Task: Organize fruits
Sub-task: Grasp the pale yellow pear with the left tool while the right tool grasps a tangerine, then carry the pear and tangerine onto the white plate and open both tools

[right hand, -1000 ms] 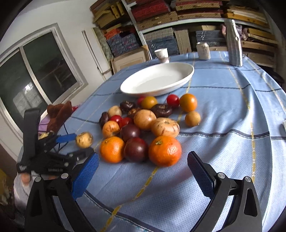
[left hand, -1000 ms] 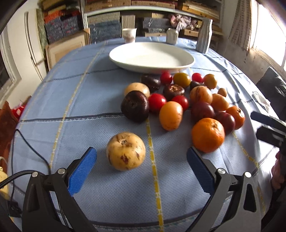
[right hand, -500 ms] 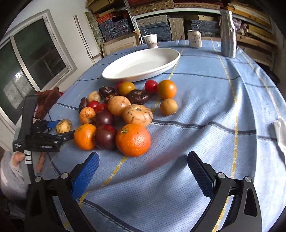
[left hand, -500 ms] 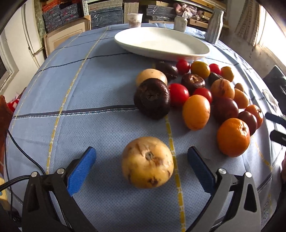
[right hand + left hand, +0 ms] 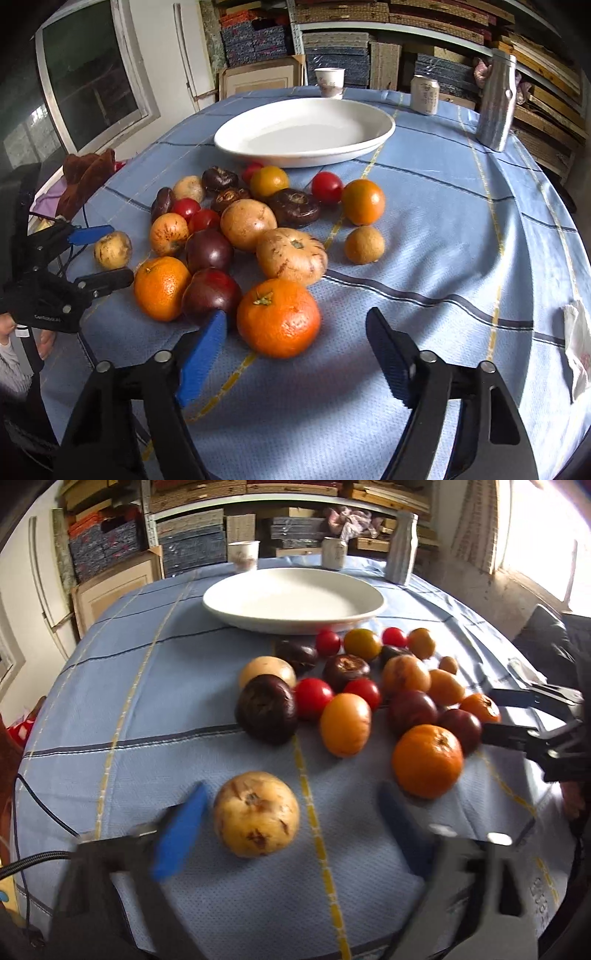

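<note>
- The blue tablecloth (image 5: pixel 443 229) covers the table.
- The white dish (image 5: pixel 303 129) sits at the far side, bare.
- The fruit pile (image 5: pixel 251 221) lies just near of it.
- Left gripper (image 5: pixel 288 823) is closing around a speckled yellow fruit (image 5: pixel 256 814) (pads not yet touching).
- Right gripper (image 5: pixel 295 354) is closing around an orange (image 5: pixel 279 317), untouched.

Shelving (image 5: pixel 424 22) stacked with boxes and boards is lining the far wall. Daylight is coming through a window (image 5: pixel 546 535) at far right, falling across the blue-clothed table (image 5: pixel 140 686).
</note>
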Demonstrator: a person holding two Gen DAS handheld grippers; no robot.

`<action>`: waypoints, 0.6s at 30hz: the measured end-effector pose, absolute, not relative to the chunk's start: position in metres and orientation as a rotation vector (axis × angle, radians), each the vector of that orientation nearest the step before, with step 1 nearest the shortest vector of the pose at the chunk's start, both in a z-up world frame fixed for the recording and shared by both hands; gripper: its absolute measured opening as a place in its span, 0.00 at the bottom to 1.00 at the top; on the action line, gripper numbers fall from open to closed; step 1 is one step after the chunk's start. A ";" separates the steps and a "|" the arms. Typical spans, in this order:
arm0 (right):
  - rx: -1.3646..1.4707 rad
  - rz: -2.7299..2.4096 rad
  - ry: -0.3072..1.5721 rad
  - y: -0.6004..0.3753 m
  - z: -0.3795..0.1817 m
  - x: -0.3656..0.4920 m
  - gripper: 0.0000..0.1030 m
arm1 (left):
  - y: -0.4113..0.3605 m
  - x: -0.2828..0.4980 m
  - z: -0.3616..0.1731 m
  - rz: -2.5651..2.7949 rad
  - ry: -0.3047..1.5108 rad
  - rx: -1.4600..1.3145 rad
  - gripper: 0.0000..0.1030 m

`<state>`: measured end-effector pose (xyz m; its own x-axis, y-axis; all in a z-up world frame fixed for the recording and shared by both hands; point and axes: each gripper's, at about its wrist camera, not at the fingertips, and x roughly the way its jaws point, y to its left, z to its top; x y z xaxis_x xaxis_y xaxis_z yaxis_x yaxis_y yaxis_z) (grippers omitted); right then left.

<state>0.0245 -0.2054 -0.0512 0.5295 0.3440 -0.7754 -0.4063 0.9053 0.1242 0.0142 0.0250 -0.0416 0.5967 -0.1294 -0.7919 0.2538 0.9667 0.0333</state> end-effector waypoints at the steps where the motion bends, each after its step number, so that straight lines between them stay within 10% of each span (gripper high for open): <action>1: -0.075 0.450 0.906 -0.204 -0.051 0.024 0.69 | 0.025 0.015 -0.042 -0.218 0.908 0.153 0.65; 18: 0.048 0.540 0.959 -0.211 -0.057 0.032 0.46 | 0.048 0.003 -0.044 -0.223 0.891 0.087 0.43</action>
